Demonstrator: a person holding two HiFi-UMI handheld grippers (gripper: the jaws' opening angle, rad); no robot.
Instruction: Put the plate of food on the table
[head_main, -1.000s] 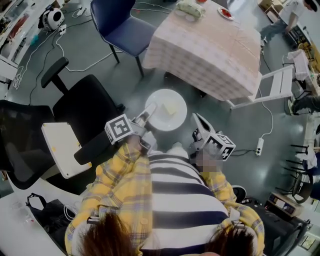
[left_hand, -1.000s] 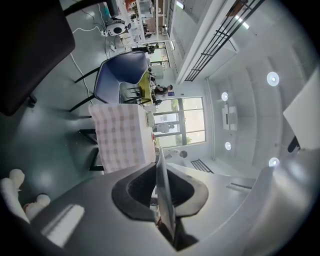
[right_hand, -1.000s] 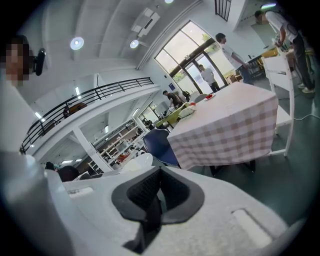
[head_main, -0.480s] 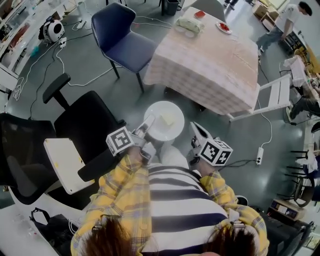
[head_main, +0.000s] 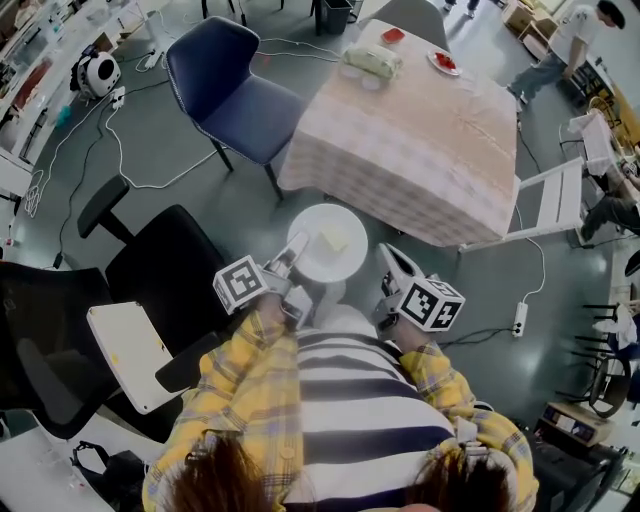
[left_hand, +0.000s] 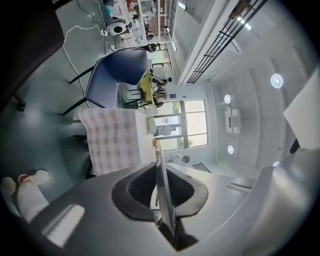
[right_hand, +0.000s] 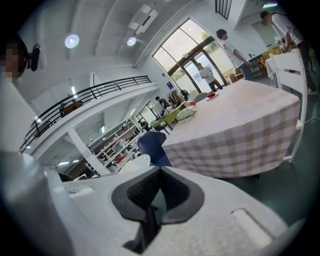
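I see a white top (head_main: 350, 400) with broad dark stripes under a yellow plaid shirt (head_main: 235, 365) with long sleeves. The left claw (head_main: 297, 245) and the right claw (head_main: 386, 252) are pale grey shells with black pads (left_hand: 137, 187), each bearing a white cube (head_main: 243, 283) printed with black square markers.

Plate (head_main: 345, 263) rim at its 9 o'clock is hidden under left gripper (head_main: 296, 245). In left gripper view the plate is edge-on, top unseen. Food (head_main: 334, 240): pale lump, too small to ID. Dishes (head_main: 372, 60) at table's (head_main: 420, 140) far end unreadable. Person (head_main: 330, 400) cut off at 6 o'clock.
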